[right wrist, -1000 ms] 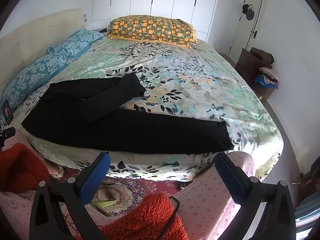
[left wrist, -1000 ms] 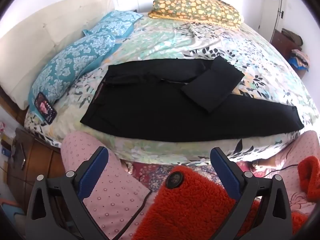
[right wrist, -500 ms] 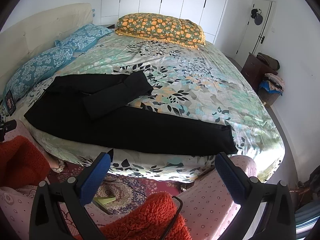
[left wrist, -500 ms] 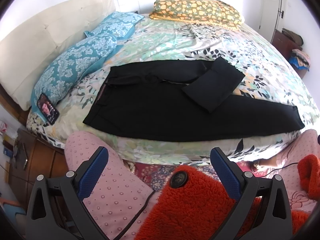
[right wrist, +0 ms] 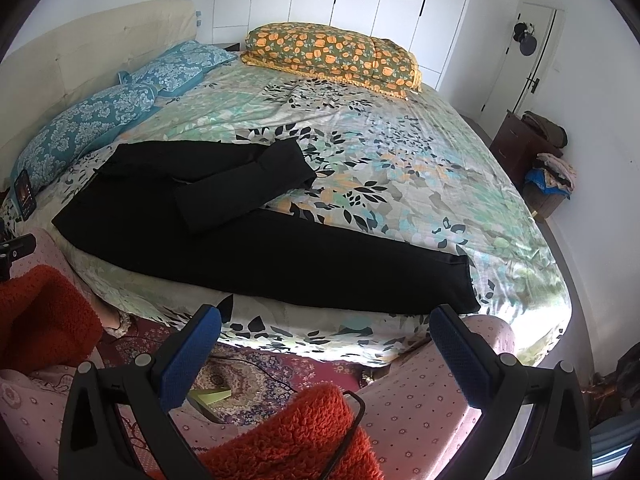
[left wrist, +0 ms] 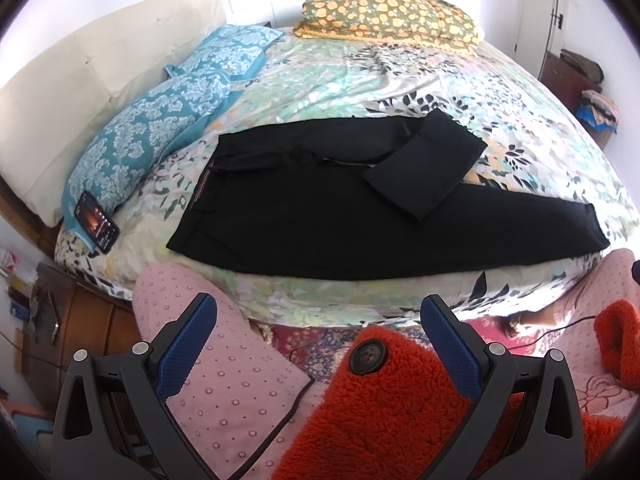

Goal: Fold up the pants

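Note:
Black pants (left wrist: 320, 224) lie flat along the near edge of the bed, waistband to the left. The near leg stretches out to the right, its cuff (right wrist: 460, 280) near the bed's corner. The far leg is folded back, its end (left wrist: 428, 172) lying across the thigh. The pants also show in the right wrist view (right wrist: 280, 248). My left gripper (left wrist: 318, 316) is open and empty, held back from the bed edge below the waist part. My right gripper (right wrist: 326, 320) is open and empty, held back below the near leg.
The floral bedspread (right wrist: 400, 152) covers the bed. Blue pillows (left wrist: 152, 136) and a phone (left wrist: 96, 220) lie at the left, an orange floral pillow (right wrist: 332, 56) at the far end. My pink trousers (left wrist: 224, 376) and red fleece (left wrist: 400, 400) fill the foreground. A nightstand (left wrist: 80, 320) stands left.
Both cameras have drifted slightly closer to and higher over the bed. The pants have not moved and both grippers stay open.

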Action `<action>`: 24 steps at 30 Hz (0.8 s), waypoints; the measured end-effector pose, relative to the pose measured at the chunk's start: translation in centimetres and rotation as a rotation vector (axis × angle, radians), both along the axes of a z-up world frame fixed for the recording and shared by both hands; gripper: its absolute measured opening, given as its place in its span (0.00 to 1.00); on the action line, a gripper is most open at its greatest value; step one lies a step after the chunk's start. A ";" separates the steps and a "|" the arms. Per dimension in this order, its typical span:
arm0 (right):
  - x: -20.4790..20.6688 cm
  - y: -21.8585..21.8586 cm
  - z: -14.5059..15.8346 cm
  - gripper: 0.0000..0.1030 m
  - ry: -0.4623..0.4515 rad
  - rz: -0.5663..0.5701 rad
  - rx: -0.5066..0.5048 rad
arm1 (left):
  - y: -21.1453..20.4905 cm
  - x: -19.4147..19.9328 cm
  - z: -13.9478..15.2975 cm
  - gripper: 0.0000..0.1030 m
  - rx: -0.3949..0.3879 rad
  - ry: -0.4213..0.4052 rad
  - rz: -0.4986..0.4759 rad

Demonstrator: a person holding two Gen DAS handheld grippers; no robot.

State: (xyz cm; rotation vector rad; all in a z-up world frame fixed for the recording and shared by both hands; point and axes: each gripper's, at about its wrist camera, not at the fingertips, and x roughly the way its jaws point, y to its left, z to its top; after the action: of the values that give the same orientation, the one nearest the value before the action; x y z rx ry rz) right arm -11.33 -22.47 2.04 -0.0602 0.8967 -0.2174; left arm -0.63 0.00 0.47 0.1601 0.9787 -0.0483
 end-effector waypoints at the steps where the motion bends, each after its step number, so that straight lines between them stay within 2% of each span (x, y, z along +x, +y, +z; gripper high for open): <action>1: 0.0 0.0 0.0 1.00 0.002 0.002 -0.002 | -0.1 -0.1 -0.1 0.99 0.000 -0.001 -0.001; 24: 0.0 -0.1 -0.6 1.00 0.025 -0.001 -0.009 | -0.1 0.0 -0.7 0.99 -0.004 0.012 -0.004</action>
State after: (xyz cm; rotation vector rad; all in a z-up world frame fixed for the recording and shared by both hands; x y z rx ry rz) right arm -11.30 -22.57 1.48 -0.0715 0.9211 -0.2218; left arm -0.61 -0.11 -0.19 0.1586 0.9903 -0.0547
